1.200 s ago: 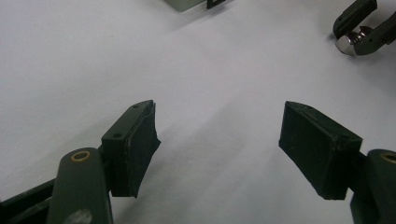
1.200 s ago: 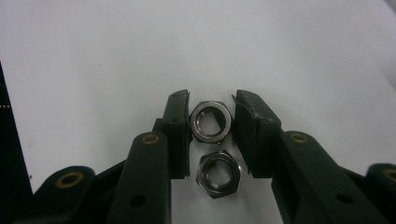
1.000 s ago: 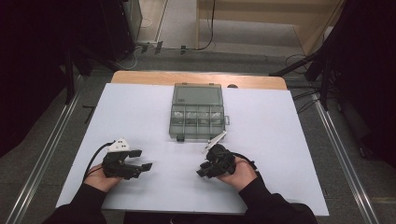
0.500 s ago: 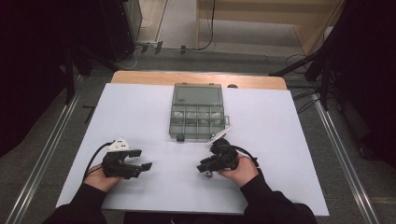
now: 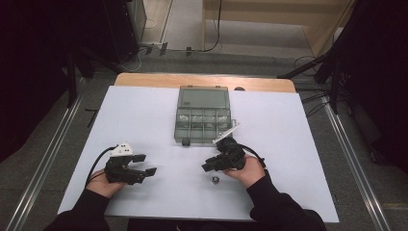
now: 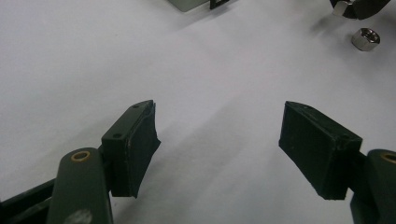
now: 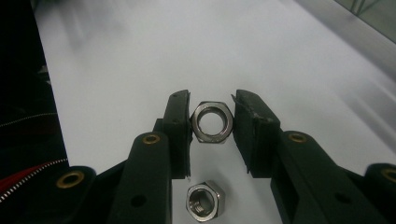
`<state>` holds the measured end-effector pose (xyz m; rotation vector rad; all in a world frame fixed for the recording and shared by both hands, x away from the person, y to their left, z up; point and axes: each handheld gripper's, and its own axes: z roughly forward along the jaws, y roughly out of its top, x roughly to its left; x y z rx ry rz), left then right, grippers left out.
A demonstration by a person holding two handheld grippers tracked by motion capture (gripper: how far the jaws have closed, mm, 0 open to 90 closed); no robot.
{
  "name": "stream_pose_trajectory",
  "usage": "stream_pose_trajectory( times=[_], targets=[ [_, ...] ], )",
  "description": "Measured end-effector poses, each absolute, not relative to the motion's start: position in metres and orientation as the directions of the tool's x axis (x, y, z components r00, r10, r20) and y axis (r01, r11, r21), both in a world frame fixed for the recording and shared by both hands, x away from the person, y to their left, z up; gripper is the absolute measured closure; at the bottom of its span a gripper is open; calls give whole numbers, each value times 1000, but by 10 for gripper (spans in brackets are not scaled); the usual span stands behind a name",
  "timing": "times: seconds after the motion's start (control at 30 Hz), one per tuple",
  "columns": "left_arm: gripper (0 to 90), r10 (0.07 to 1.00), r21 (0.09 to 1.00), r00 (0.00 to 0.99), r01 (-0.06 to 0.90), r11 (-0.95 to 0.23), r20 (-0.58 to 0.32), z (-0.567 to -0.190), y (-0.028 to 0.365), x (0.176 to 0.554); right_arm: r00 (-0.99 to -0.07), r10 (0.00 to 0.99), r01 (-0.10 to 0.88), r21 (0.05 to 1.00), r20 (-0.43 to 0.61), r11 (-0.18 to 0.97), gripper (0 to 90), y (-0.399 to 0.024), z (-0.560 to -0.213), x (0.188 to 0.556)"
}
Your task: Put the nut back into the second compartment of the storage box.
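Steel nut (image 7: 212, 122) between right tongs (image 7: 212, 116)

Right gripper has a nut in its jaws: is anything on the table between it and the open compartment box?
Nothing visible. The right gripper holds a nut just in front of the compartment box; the second nut lies on the person's side, out of the path.

A laboratory or workshop recording bay. A wooden table (image 5: 144, 79) covered by a white sheet (image 5: 144, 120) stands between metal floor rails (image 5: 48, 154) at 9 and 3 o'clock. Black curtains (image 5: 29, 72) enclose both sides; cables (image 5: 211, 43) trail across the grey floor at 12 o'clock, beside plywood panelling (image 5: 269, 9).
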<state>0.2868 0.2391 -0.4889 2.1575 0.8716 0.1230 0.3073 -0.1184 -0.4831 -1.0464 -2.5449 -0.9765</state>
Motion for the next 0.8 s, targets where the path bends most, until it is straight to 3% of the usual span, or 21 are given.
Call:
stream_pose_trajectory(
  times=[0.8],
  targets=[
    [272,626,709,757,546,-447,-188,-489,240,287,-703,555,707,521,445,478,685,-118,-470,329]
  ],
)
